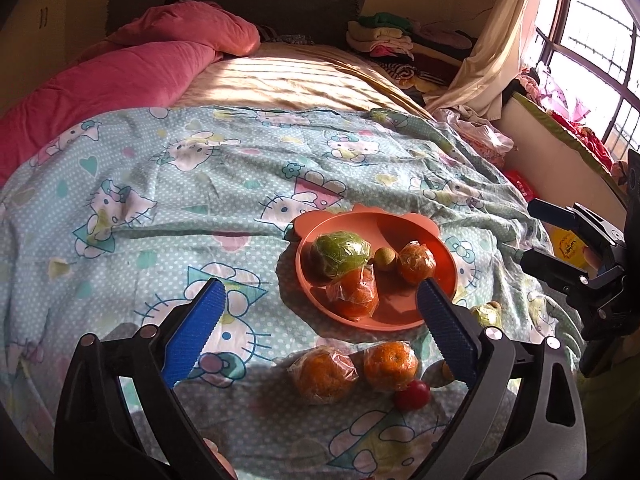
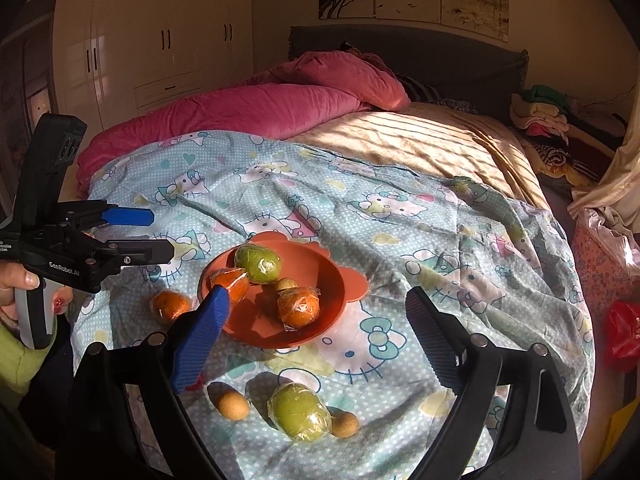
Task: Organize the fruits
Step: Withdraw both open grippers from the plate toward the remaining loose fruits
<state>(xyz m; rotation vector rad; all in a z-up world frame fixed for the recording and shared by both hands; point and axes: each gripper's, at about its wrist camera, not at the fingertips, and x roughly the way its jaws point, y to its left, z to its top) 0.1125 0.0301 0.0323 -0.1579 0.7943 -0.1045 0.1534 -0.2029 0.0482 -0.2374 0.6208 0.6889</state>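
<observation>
We hold both grippers above the bed, each spread wide and empty: the left gripper (image 1: 322, 296) and the right gripper (image 2: 318, 308). The orange plate (image 2: 256, 328) carries 4 wrapped fruits. 2 oranges (image 1: 390, 364) and what may be a tomato (image 1: 412, 394) lie beside it; a green fruit (image 2: 300, 412) lies nearer the right gripper.
</observation>
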